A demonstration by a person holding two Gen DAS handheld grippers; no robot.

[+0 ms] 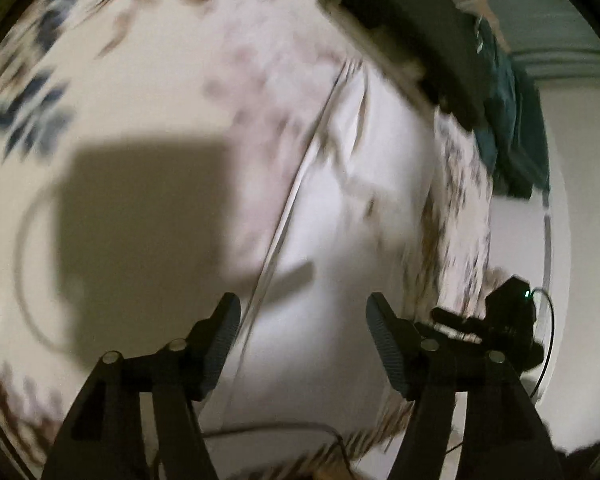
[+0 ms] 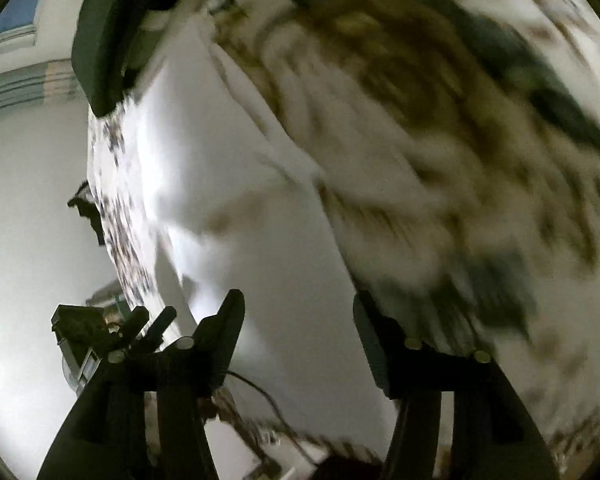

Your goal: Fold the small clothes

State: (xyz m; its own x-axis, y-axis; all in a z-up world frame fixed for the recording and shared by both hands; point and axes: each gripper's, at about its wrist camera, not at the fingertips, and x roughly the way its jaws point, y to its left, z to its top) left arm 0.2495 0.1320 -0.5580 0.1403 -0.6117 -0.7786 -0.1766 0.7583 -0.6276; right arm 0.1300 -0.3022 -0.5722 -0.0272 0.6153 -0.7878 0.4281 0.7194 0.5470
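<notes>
Two blurred views, both over a big patterned sheet (image 1: 112, 92), cream w/ dark blue and brown leaf-like prints; it looks like a bed cover, but I cannot tell the surface under it for sure. On it lies the white garment (image 1: 340, 220), pale, thin, w/ a long straight hem or seam going diagonal and some soft creases. In the right wrist view the same white cloth (image 2: 260, 280) fills the centre, a printed layer beside it.

Judgement: the garment is light, soft and limp, prob. cotton, not slippery, not fragile; it will sag and drag, so best to take it at a corner or along the hemmed edge, pinching one layer only.

Left gripper (image 1: 303, 334): jaws wide apart, holding nothing, just above the cloth. Right gripper (image 2: 299, 330): jaws also wide, holding nothing. Pads (image 1: 384, 340) are ribbed, dark rubber-like.
</notes>
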